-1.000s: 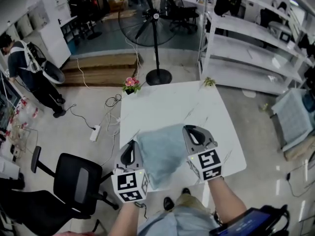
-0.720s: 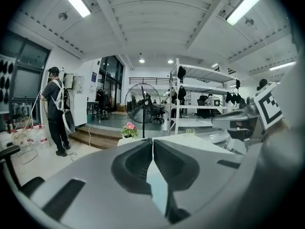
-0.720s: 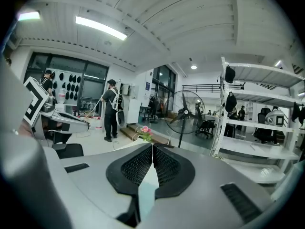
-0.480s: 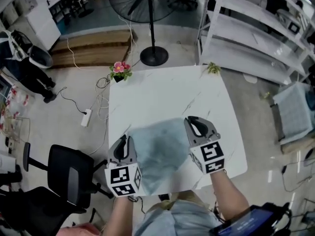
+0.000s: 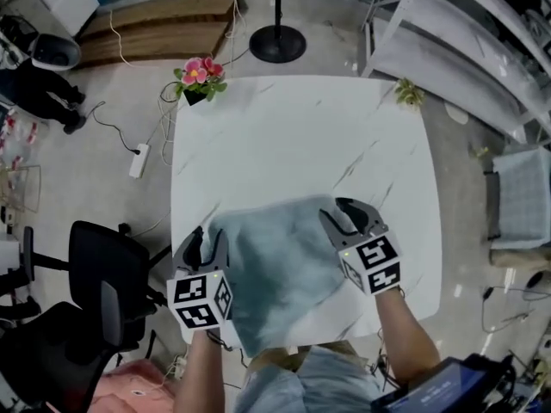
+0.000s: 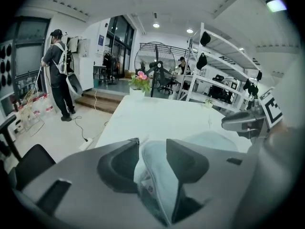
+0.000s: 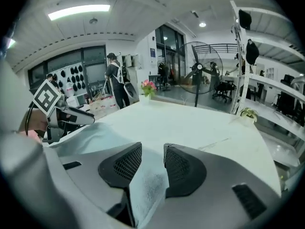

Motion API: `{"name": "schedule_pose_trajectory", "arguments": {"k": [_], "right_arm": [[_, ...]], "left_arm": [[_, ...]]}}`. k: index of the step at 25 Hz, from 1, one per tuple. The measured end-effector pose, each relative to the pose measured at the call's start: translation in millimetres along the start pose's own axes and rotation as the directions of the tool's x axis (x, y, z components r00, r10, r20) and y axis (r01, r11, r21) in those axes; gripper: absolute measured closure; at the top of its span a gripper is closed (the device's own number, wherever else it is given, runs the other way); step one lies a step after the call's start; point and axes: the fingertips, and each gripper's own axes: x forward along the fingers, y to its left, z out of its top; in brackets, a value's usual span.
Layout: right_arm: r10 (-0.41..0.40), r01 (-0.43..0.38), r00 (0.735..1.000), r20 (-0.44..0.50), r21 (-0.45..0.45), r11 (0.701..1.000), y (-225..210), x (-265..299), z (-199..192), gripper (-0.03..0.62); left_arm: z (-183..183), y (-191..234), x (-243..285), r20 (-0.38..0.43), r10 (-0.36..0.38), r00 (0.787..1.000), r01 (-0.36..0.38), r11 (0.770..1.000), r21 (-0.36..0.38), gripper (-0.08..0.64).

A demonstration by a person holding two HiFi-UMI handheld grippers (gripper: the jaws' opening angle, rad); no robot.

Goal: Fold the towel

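A pale blue-grey towel (image 5: 275,269) lies spread on the near half of the white marble table (image 5: 284,136), its near edge hanging over the front. My left gripper (image 5: 207,243) is at the towel's far left corner, my right gripper (image 5: 349,218) at its far right corner. In the left gripper view the jaws (image 6: 152,144) are opening, with a bunched towel corner (image 6: 155,175) loose in the gap. In the right gripper view the jaws (image 7: 152,149) are opening too, and a towel corner (image 7: 147,185) lies between them. Each gripper view shows the other gripper across the towel.
A pot of pink flowers (image 5: 196,76) stands at the table's far left corner, a small green plant (image 5: 406,91) at the far right one. A black office chair (image 5: 103,291) is to the left, white shelving (image 5: 465,41) to the right, and a fan base (image 5: 277,43) beyond the table.
Both grippers have come down toward the table with the towel's corners. The towel, hanging before, now lies on the tabletop, and both pairs of jaws have come apart.
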Motion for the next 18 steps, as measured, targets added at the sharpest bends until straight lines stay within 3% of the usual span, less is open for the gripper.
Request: {"name": "schedule_pose_trajectory", "arguments": {"k": [5,9,14,16,18], "right_arm": [[0.009,-0.008,0.995,-0.096,0.008,1.0,-9,27,-22,0.4],[-0.008,0.012,0.983,-0.185,0.026,1.0,-17,37,-43,0.383],[-0.024,0.037,0.983,-0.184,0.069,0.997,-26,38,-43,0.379],[0.004,0.01,0.981,-0.192,0.072,0.997,-22,41,-43,0.414],[0.049,-0.03,0.98,-0.192,0.101,0.994,-16,43,-43,0.514]], "left_arm": [[-18,-2,23,-0.093,-0.029,0.995,0.029,1.0,0.001,0.38],[-26,1,31,-0.121,-0.026,0.992,0.024,1.0,-0.016,0.414],[-26,7,36,-0.134,-0.02,0.991,0.018,1.0,-0.018,0.417],[-29,7,38,-0.146,-0.016,0.989,0.015,1.0,-0.003,0.433],[-29,8,39,-0.15,-0.012,0.989,0.014,1.0,0.009,0.518]]}}
